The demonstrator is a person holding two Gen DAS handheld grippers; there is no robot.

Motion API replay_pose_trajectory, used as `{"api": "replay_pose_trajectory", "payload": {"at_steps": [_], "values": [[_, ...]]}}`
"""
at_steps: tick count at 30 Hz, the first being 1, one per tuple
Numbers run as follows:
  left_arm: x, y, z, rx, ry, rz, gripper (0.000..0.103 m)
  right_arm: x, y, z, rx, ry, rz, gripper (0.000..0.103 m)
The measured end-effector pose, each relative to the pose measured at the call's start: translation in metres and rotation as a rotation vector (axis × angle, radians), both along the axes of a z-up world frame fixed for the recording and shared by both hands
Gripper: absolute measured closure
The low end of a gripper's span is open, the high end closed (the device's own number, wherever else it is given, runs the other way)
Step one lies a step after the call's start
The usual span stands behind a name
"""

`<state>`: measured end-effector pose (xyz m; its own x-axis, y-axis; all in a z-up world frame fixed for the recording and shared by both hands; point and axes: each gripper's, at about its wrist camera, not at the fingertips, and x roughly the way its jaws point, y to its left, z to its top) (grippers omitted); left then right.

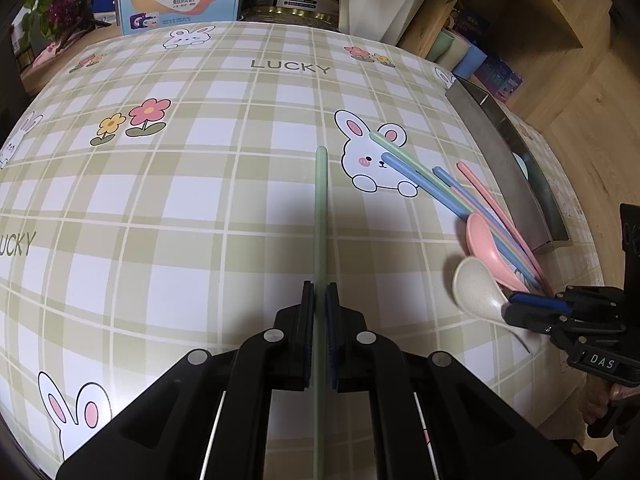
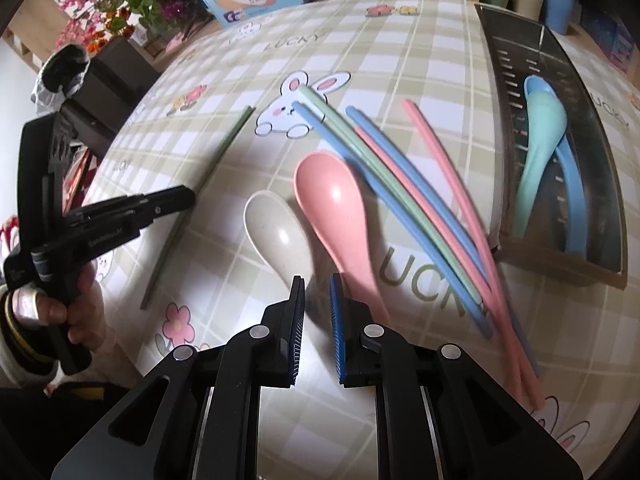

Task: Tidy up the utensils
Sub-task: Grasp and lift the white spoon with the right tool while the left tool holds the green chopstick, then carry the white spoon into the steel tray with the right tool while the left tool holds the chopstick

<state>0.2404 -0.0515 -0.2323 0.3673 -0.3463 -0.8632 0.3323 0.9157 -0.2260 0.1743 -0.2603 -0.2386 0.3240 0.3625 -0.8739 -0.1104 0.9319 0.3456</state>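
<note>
in the left wrist view, the left claw is seen closed on a single green chopstick, which runs straight ahead between the pads and out over the checked bench. to the right, a bundle of blue, green and pink chopsticks is laid slantwise over a printed rabbit, just beside a metal tray at the bench edge. a pink spoon and a white spoon are seen next to the bundle, and the right claw is clamped on the white spoon's handle

in the right wrist view, the right claw is shown nearly closed, its jaws narrowed around the handle of the white spoon, whose bowl is pointed away on the bench. the pink spoon is laid touching it on the right, with the loose chopsticks fanned out beyond. a teal spoon and a blue spoon are held in the metal tray. at the left, the left claw is gripped by a hand, closed on the green chopstick
</note>
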Motion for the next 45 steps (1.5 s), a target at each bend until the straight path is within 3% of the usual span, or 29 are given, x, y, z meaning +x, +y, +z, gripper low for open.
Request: {"api": "replay_pose_trajectory", "payload": {"at_steps": [13,17,29,39,45], "values": [[0.000,0.001,0.000,-0.005,-0.001,0.003,0.097,-0.001,0.007,-0.008,0.049,0.018,0.005,0.090],[0.000,0.001,0.000,-0.003,-0.002,0.002,0.097,-0.001,0.005,-0.007,0.045,0.002,-0.010,0.095],[-0.003,-0.003,0.000,0.021,-0.012,-0.003,0.097,-0.003,-0.014,0.000,0.120,-0.046,-0.105,0.096],[-0.005,-0.001,0.000,-0.017,0.029,-0.009,0.098,0.001,-0.043,0.029,0.169,-0.136,-0.207,0.096],[-0.009,-0.006,0.018,-0.038,-0.011,-0.023,0.098,-0.002,-0.073,0.036,0.181,-0.161,-0.291,0.096]]}}
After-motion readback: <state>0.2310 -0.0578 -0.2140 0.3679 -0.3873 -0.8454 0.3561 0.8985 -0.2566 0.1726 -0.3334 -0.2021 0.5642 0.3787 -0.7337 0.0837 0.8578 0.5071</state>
